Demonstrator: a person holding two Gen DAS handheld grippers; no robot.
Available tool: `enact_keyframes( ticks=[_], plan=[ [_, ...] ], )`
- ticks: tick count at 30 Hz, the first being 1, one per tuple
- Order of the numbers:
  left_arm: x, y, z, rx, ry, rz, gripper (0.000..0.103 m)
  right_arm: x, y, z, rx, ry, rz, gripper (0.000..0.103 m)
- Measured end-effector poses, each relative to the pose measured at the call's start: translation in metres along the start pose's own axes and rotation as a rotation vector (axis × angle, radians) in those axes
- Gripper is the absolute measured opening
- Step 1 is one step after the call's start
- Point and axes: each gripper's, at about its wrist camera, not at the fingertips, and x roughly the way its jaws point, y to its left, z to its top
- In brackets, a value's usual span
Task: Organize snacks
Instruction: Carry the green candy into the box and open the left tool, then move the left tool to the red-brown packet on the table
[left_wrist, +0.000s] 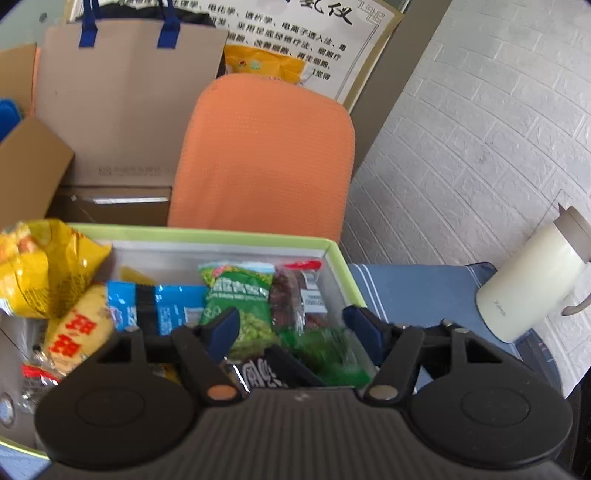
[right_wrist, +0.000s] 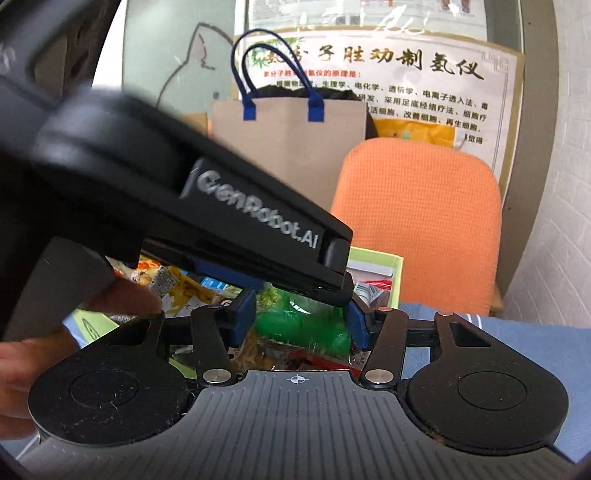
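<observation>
Snacks heaped in a green-rimmed box (left_wrist: 338, 254) on a blue tablecloth (left_wrist: 417, 288). Left gripper (left_wrist: 291, 325) poised over the near right part of the box, blue-padded fingers (left_wrist: 225, 328) spread wide apart, nothing clamped between them. Directly below that gap: a green pea packet (left_wrist: 240, 299), a dark red packet (left_wrist: 291, 295) just to its right, a translucent green wrapper (left_wrist: 325, 354) nearer the camera, and a black packet with white lettering (left_wrist: 258, 376) at the gripper's base. Further left, a light blue packet (left_wrist: 159, 306) lying flat, a yellow pack with red characters (left_wrist: 79, 328) tilted against it, and a crumpled yellow bag (left_wrist: 40, 266) riding up over the box's left rim. Right gripper (right_wrist: 301, 317) seen from its own camera, also parted, straddling the same green wrapper (right_wrist: 303, 328) (touching or merely framing it cannot be told from here). Left tool's black body (right_wrist: 258, 218), marked GenRobot.AI, crossing overhead in that view, with a hand (right_wrist: 22, 354) at the lower left edge. Behind the box: an orange mesh chair back (left_wrist: 266, 147), a brown paper bag with blue handles (left_wrist: 129, 103), cardboard flaps (left_wrist: 33, 162), and a poster with Chinese text (left_wrist: 295, 44). Off to the right, well apart from the box, a cream kettle (left_wrist: 535, 277) against a white brick-patterned wall (left_wrist: 480, 129).
</observation>
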Motion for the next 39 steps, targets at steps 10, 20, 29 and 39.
enact_keyframes(
  ticks=[10,20,29,39],
  plan=[
    [-0.072,0.005,-0.022,-0.015,-0.075,-0.006,0.073,-0.068,0.026,-0.001,-0.052,-0.094,-0.097,0.076],
    [-0.15,0.078,-0.141,-0.208,-0.069,0.145,0.076,-0.146,0.097,-0.091,0.066,0.004,-0.025,0.088],
    [-0.172,0.109,-0.195,-0.319,-0.049,0.206,0.078,-0.146,0.154,-0.147,0.105,0.143,0.047,0.09],
    [-0.107,0.103,-0.125,-0.189,0.045,0.112,0.08,-0.13,0.147,-0.129,0.13,0.129,0.064,0.092]
  ],
)
